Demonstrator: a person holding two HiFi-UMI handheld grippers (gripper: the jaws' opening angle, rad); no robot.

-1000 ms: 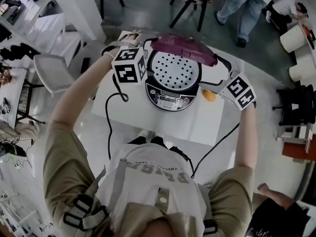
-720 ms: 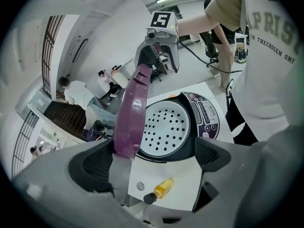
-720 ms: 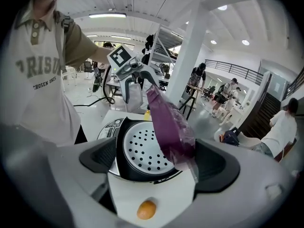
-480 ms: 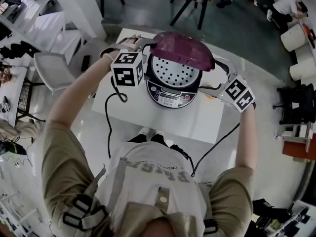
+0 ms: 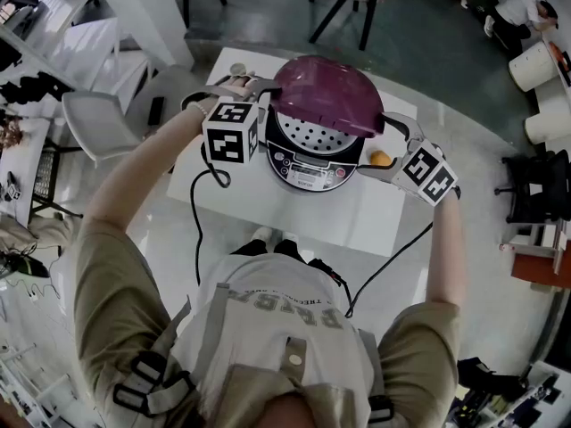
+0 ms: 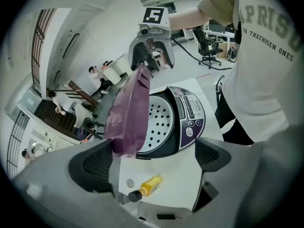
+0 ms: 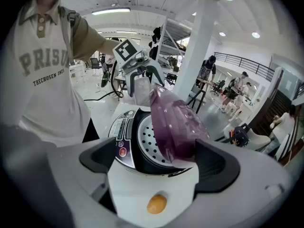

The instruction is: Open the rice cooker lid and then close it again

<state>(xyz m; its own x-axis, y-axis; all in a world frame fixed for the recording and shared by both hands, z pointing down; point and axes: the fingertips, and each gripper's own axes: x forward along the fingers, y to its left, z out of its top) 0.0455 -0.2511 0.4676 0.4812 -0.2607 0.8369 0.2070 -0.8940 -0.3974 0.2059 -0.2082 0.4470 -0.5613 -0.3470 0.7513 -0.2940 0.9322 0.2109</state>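
Note:
The rice cooker stands on the white table, its purple lid tilted about halfway down over the perforated inner plate. My left gripper is at the lid's left edge and my right gripper at its right edge. Both are open with nothing clamped. In the left gripper view the lid hangs just by the left pad of my left gripper. In the right gripper view the lid sits against the right pad of my right gripper.
An orange lies on the table right of the cooker, below my right gripper. A small yellow bottle lies on the table left of the cooker. Cables trail over the table's near edge. Chairs and people stand beyond the table.
The lid has swung down from nearly upright to about half closed. Both grippers have moved along with its edges, and the orange shows again beside the cooker.

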